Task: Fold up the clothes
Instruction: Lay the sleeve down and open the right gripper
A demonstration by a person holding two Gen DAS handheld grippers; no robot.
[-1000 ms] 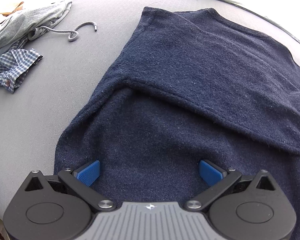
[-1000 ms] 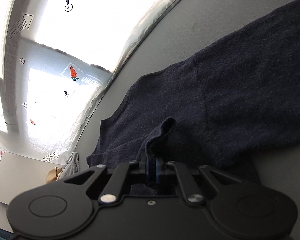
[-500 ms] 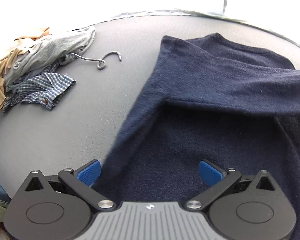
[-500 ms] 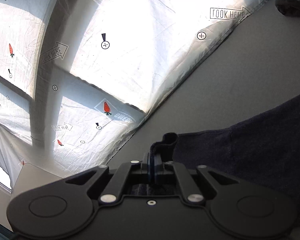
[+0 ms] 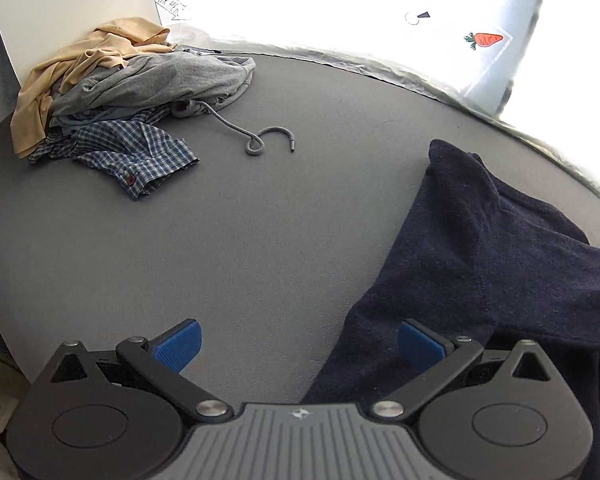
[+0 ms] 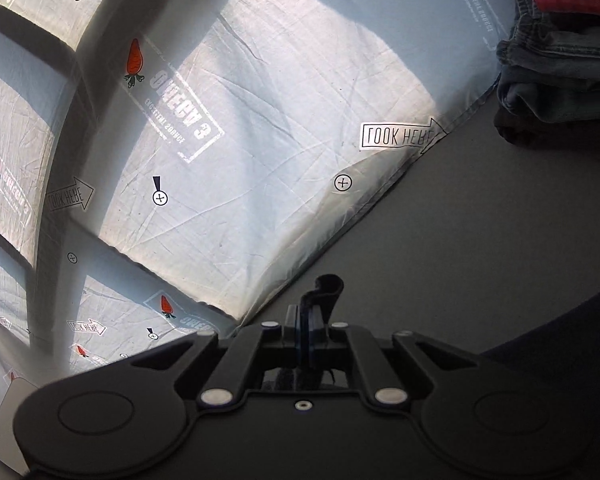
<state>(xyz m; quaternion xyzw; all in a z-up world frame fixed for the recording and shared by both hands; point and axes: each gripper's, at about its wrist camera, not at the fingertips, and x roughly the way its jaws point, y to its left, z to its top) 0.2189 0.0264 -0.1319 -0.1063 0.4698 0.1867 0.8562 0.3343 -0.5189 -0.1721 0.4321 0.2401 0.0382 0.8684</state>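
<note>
Now | right hand-held gripper (image 6: 305,322) clamps navy sweater (image 5: 480,264) | left hand-held gripper (image 5: 298,346) spread beside it

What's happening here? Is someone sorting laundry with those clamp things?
Someone is folding clothes with a handheld gripper in each hand. The right gripper is shut on a pinch of the navy sweater, which lies partly folded on the grey table. The left gripper is open, holding nothing, hovering by the sweater's edge. A pile of unfolded clothes waits at the table's far corner, and a folded stack sits at the far edge in the right view.
</note>
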